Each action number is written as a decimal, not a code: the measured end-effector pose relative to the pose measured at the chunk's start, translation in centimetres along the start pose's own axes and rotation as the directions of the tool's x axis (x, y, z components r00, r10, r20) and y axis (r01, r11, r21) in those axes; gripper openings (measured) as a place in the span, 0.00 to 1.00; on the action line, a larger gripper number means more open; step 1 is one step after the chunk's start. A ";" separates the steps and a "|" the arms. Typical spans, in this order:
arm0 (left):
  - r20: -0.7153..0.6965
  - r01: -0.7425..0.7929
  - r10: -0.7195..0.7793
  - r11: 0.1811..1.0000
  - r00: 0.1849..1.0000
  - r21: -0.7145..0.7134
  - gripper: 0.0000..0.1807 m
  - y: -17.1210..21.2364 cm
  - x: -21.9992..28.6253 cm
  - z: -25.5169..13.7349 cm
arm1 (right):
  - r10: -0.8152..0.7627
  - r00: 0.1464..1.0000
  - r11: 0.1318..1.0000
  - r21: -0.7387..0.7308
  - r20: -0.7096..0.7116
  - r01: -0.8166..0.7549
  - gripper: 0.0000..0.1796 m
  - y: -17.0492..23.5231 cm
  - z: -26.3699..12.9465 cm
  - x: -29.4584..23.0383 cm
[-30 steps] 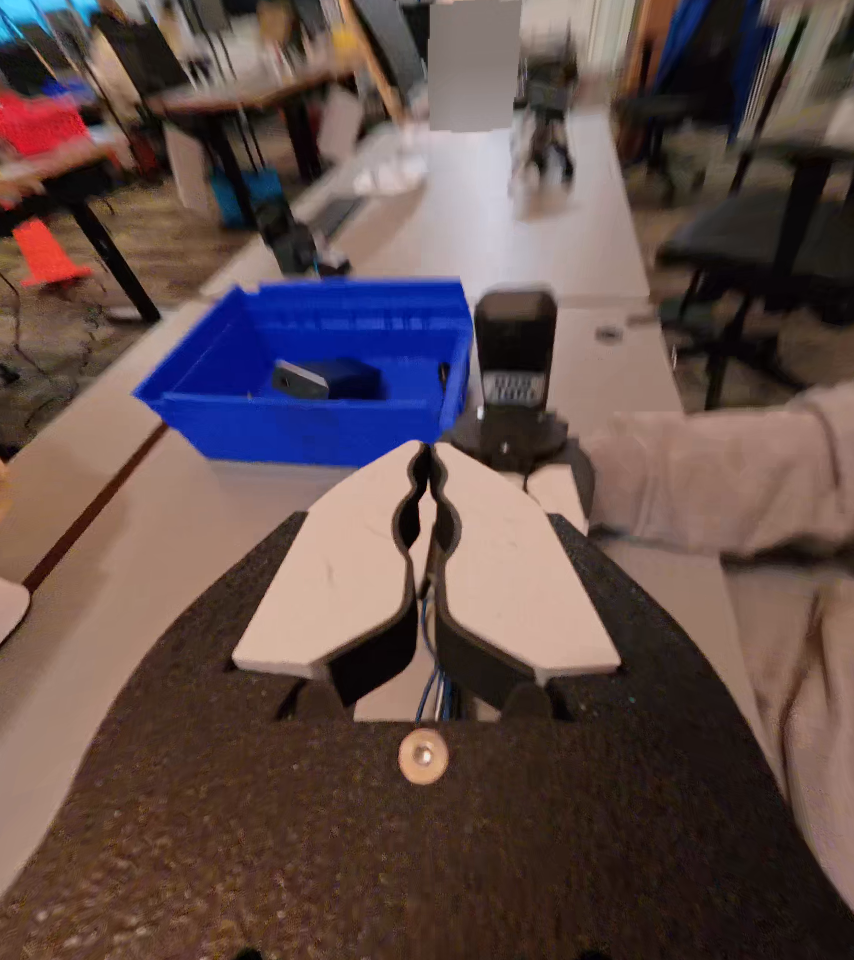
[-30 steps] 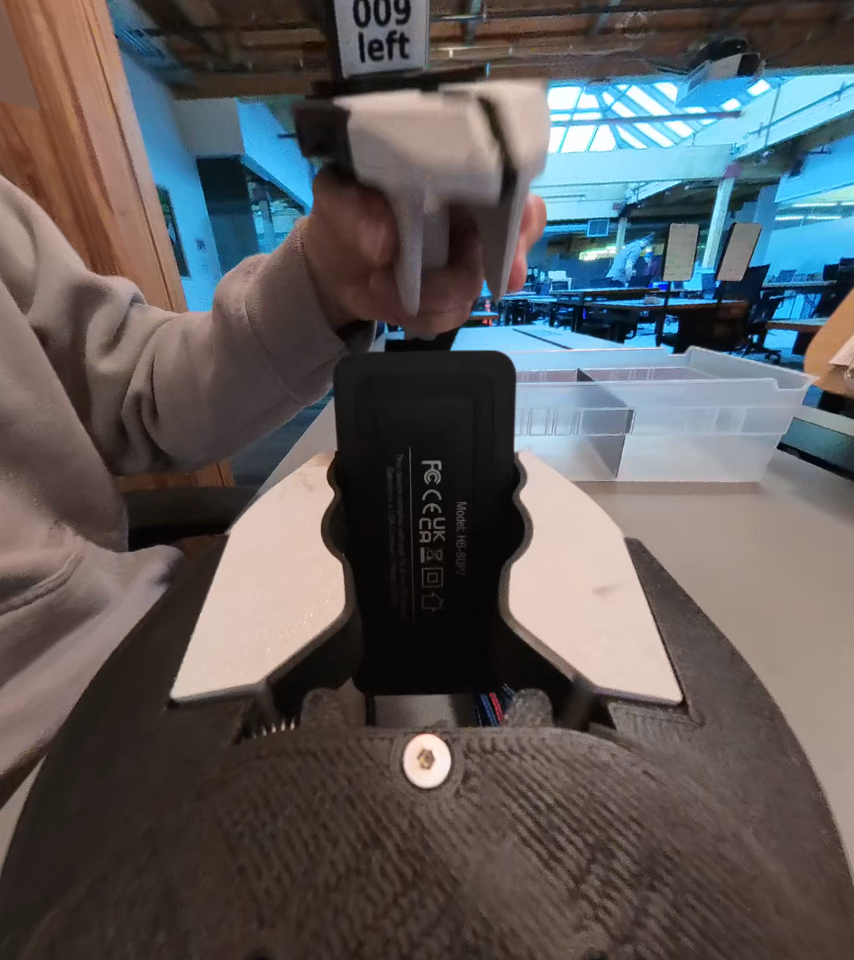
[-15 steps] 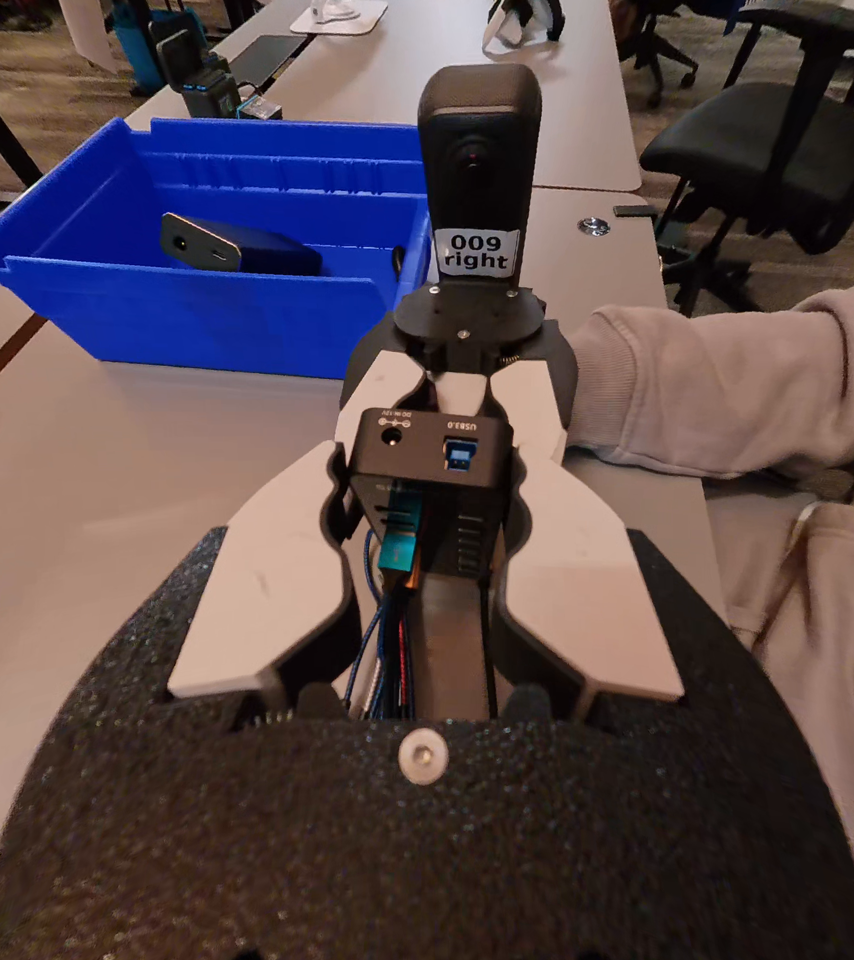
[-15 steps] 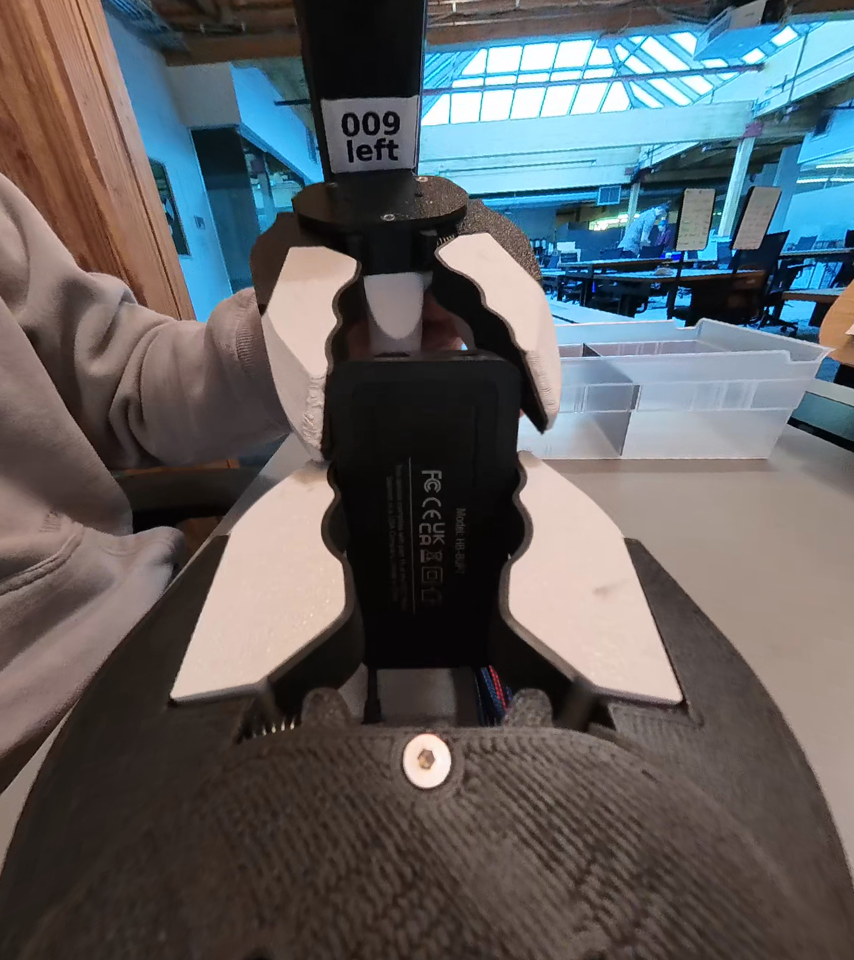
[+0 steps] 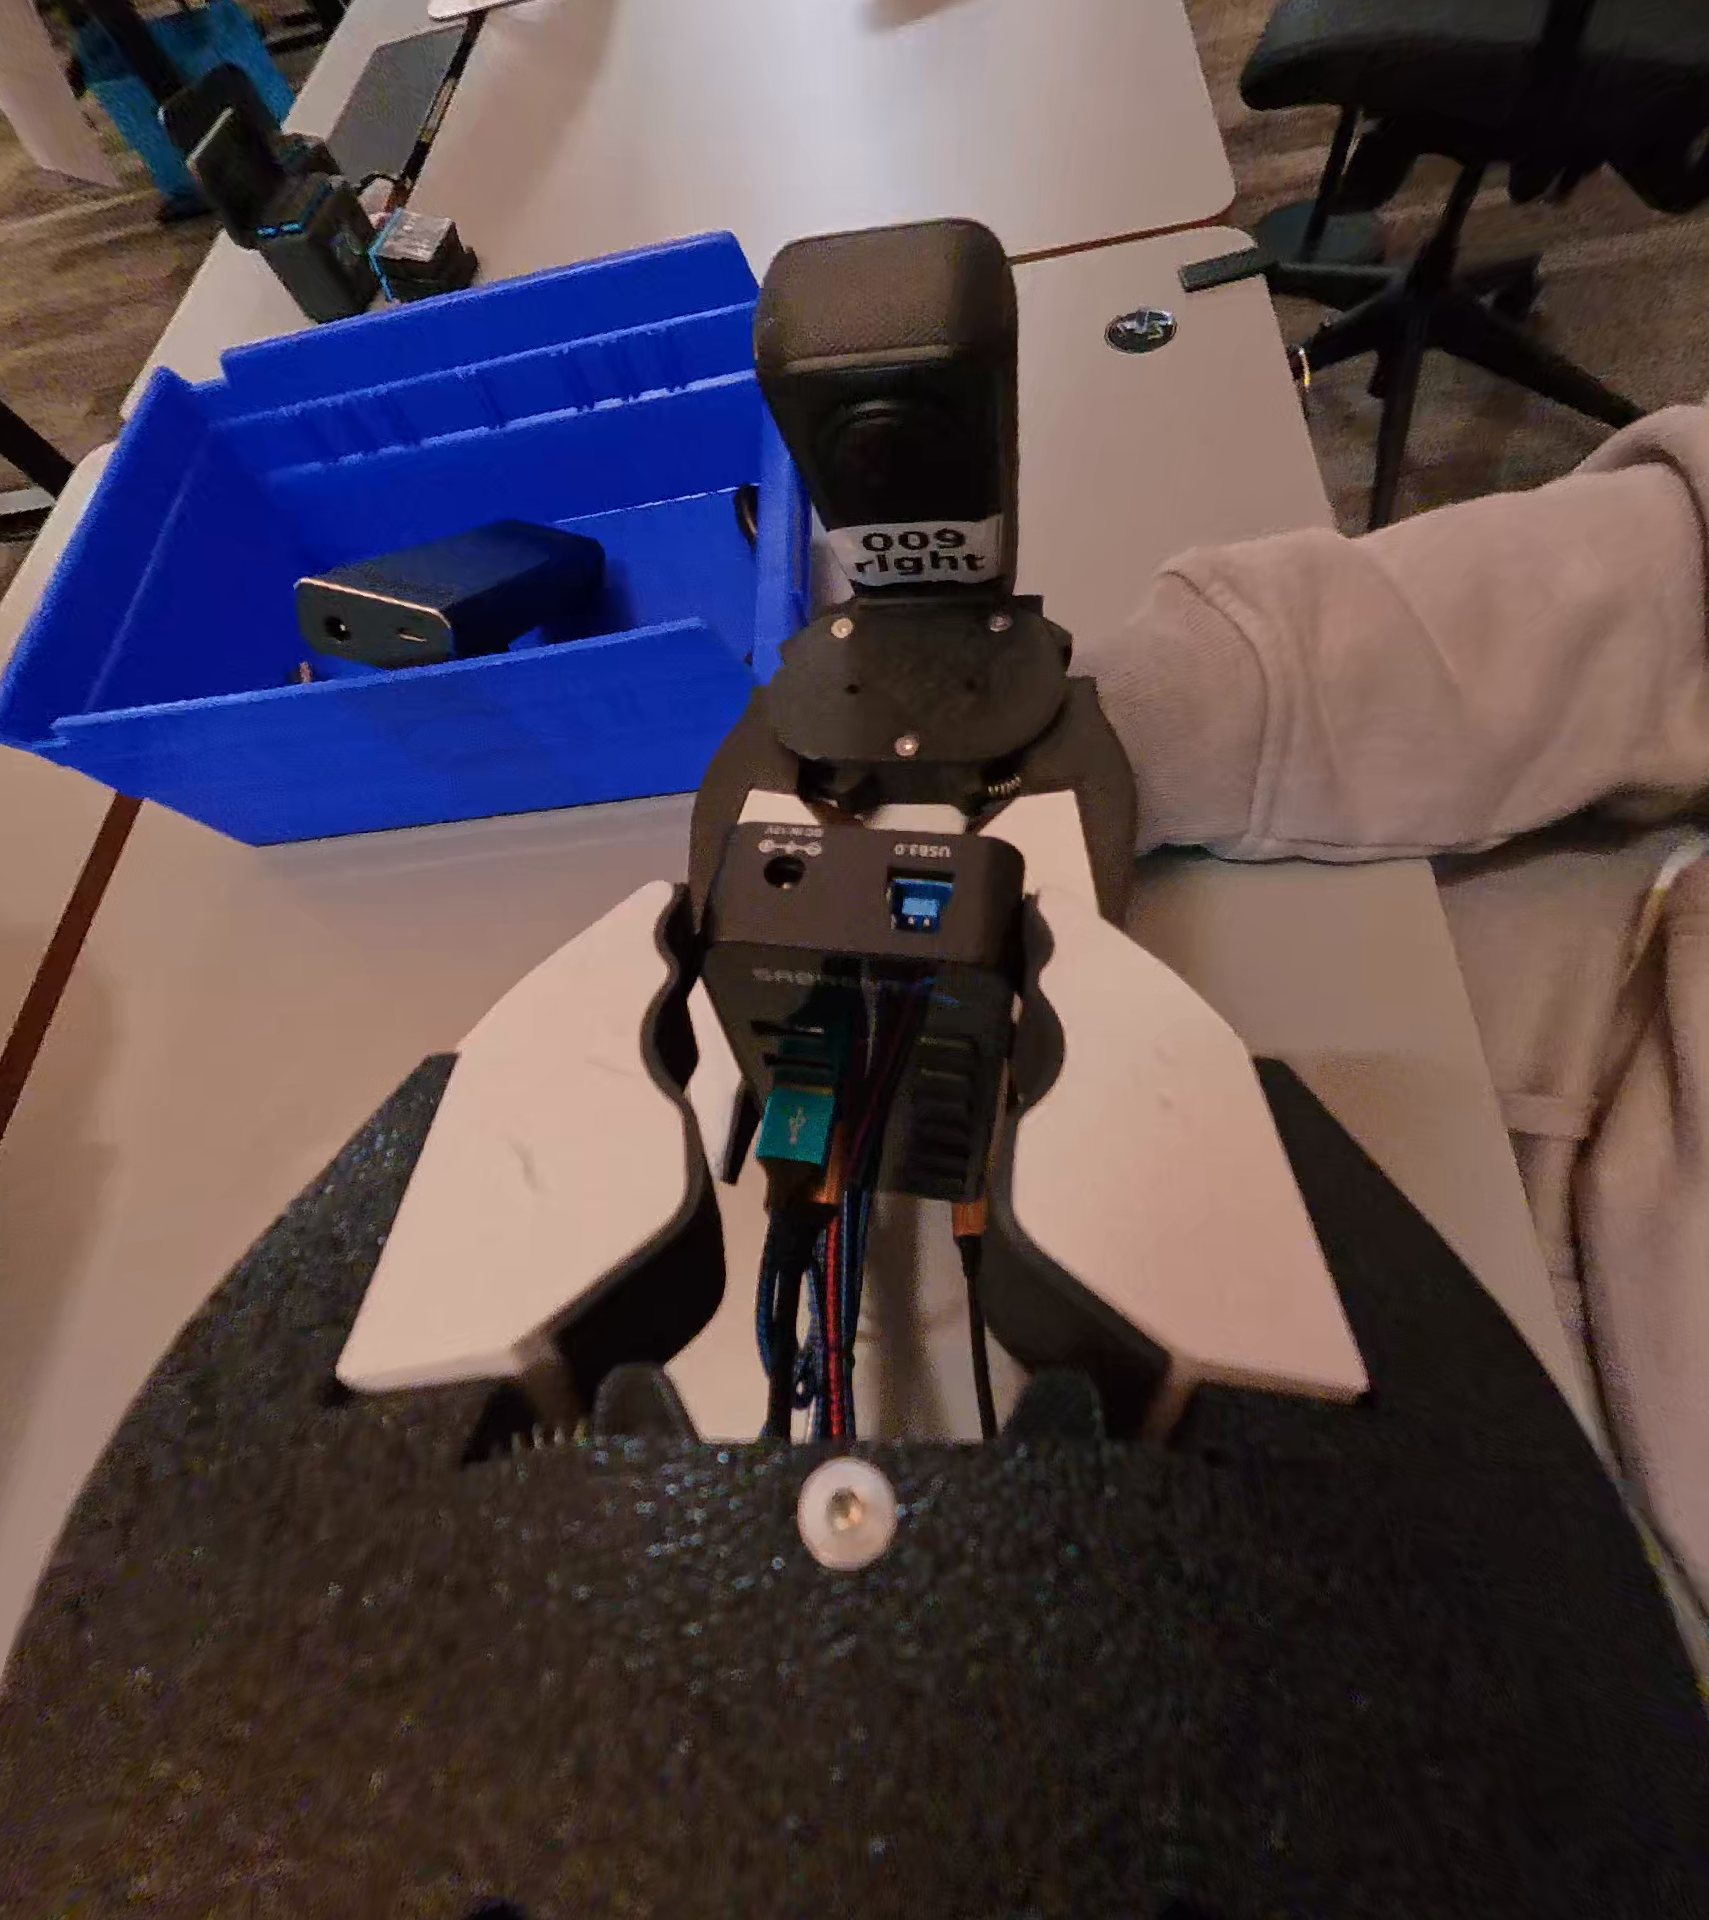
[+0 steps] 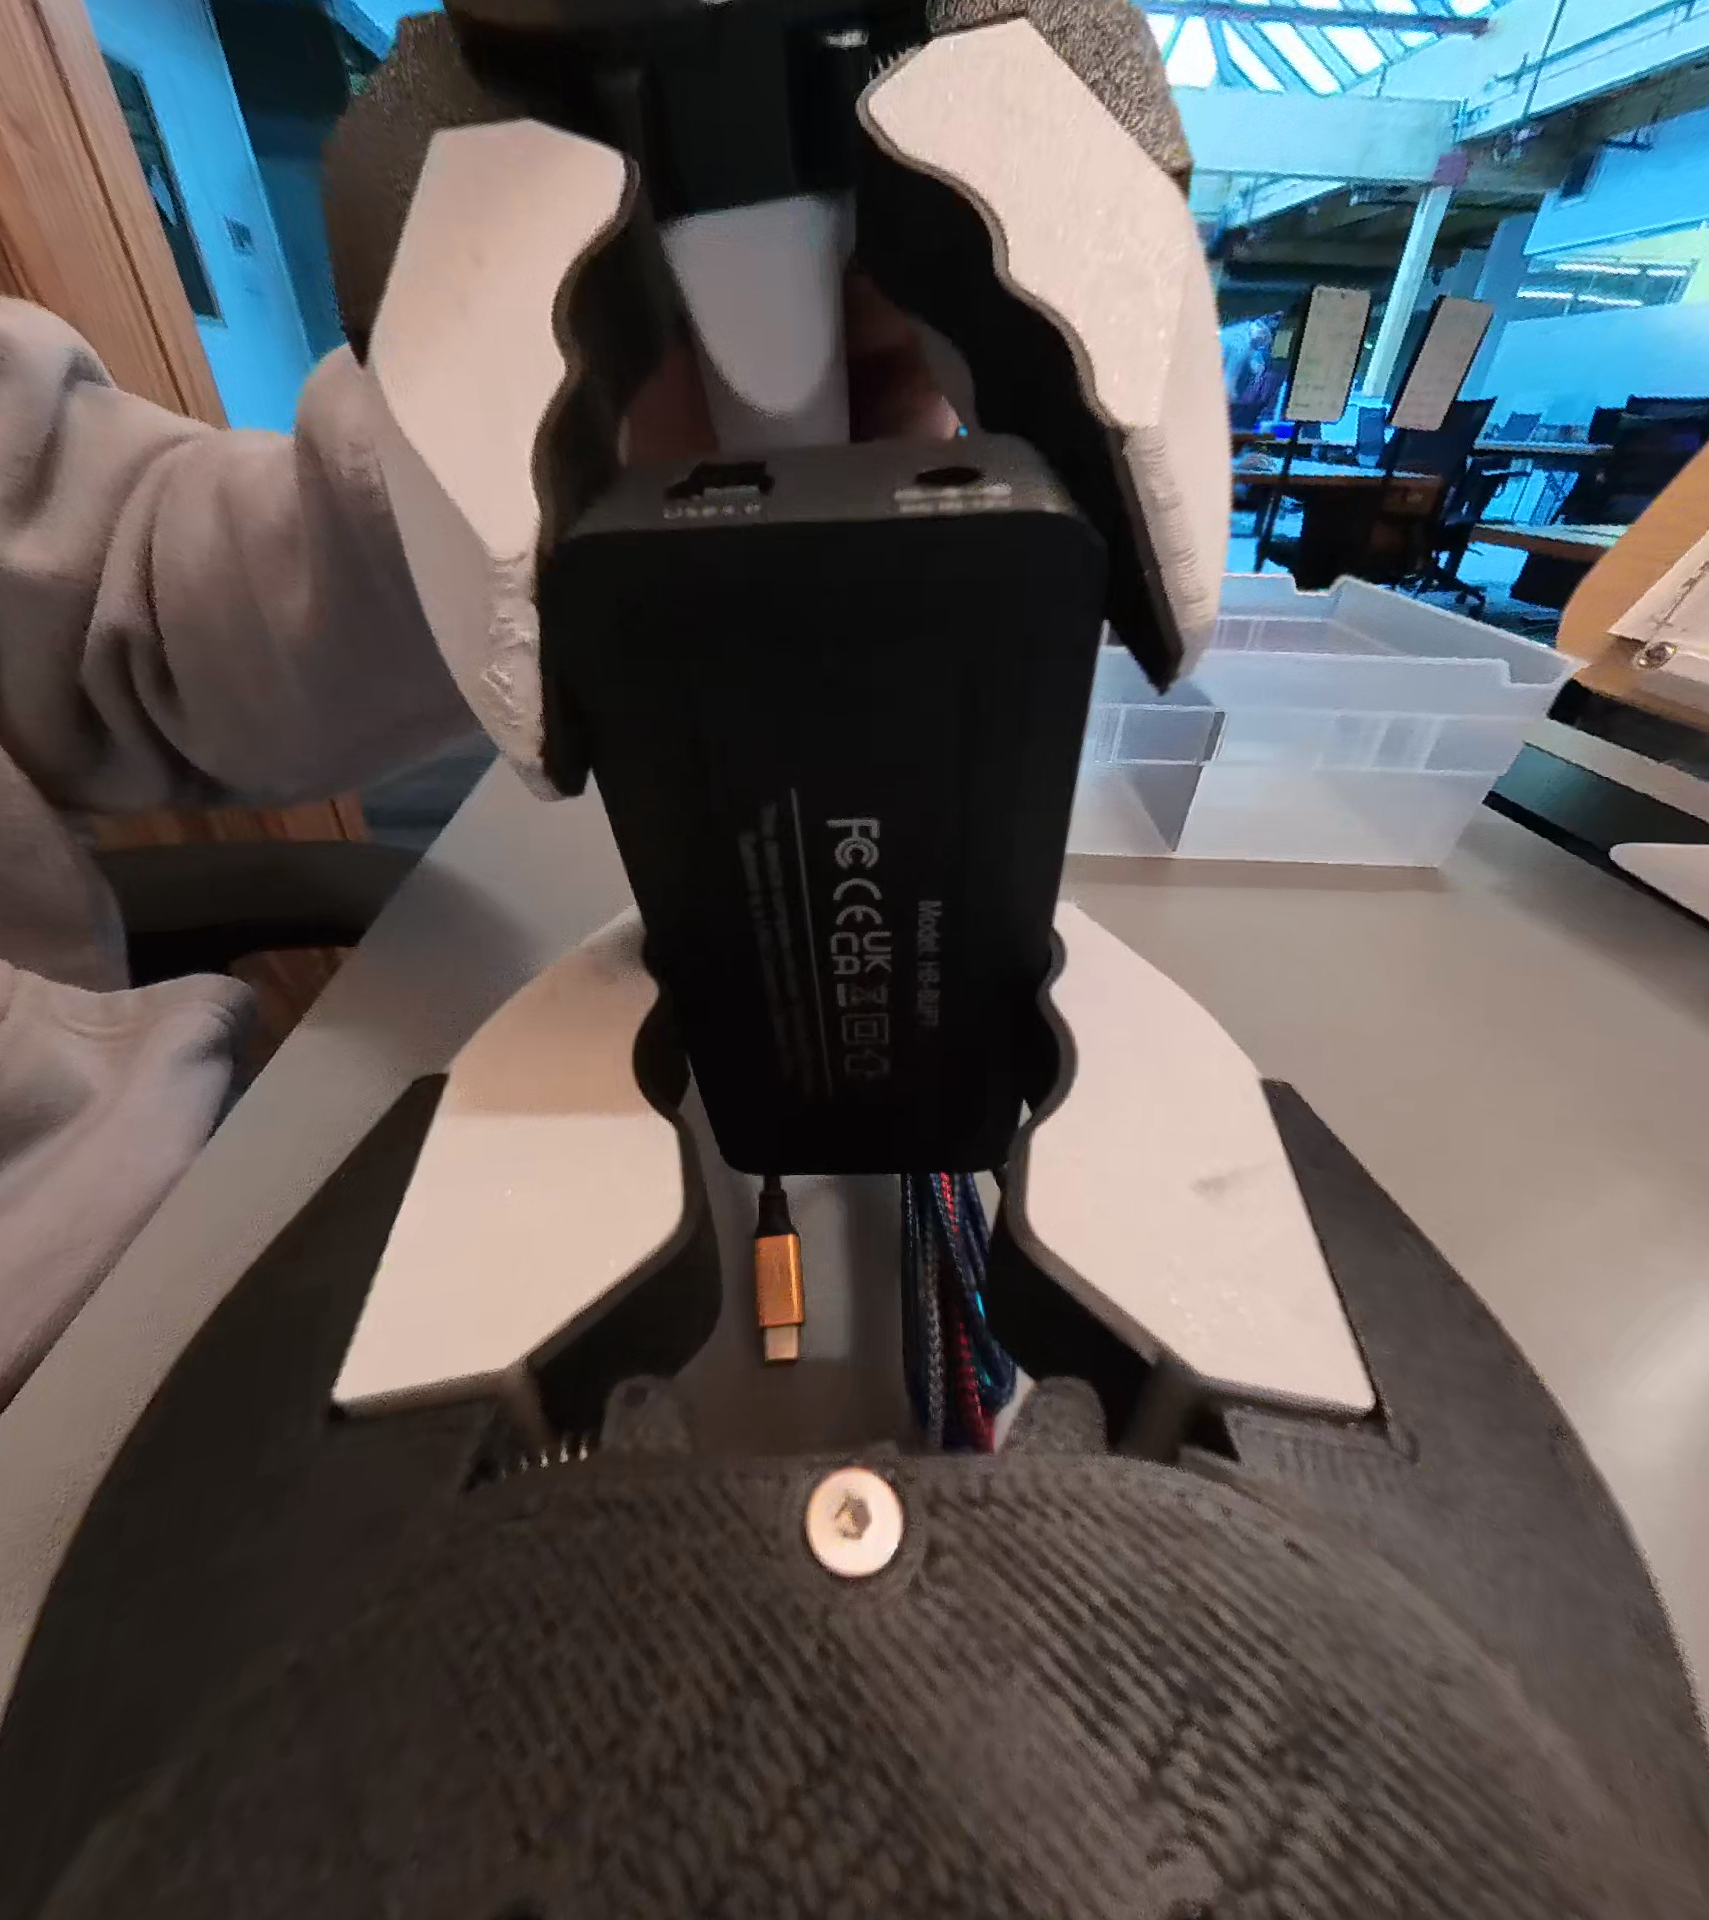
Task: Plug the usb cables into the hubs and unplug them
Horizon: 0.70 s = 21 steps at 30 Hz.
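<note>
Both grippers' fingers (image 5: 559, 1132) clamped on one black hub (image 5: 860, 997), several braided cables (image 5: 829, 1309) plugged in.

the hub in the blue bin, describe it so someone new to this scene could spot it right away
On the pale table, find the blue bin left of the two grippers. The hub lies inside it, a dark block showing a grey end plate. Unlike the black hub held between the grippers, nothing grips it.

Dim warm indoor light, blue skylight glare, wide-angle edge distortion, slight blur
</note>
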<state>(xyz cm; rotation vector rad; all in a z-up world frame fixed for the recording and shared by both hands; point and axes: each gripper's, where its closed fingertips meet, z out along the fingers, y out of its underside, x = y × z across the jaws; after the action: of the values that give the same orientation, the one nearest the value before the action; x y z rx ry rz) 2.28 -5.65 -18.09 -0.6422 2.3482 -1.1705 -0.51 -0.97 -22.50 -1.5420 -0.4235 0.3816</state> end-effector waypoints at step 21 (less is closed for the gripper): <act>0.272 0.301 -0.429 0.862 0.861 0.407 0.37 9.3 -3.3 -11.8 | -0.284 0.948 0.951 -0.170 -0.146 0.259 0.34 -11.9 -4.5 1.6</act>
<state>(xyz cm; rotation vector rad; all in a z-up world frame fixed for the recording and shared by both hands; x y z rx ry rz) -3.72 8.51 -18.62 -1.1048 1.6958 -1.4529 2.80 -4.08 -10.49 -1.6196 -0.5340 0.0027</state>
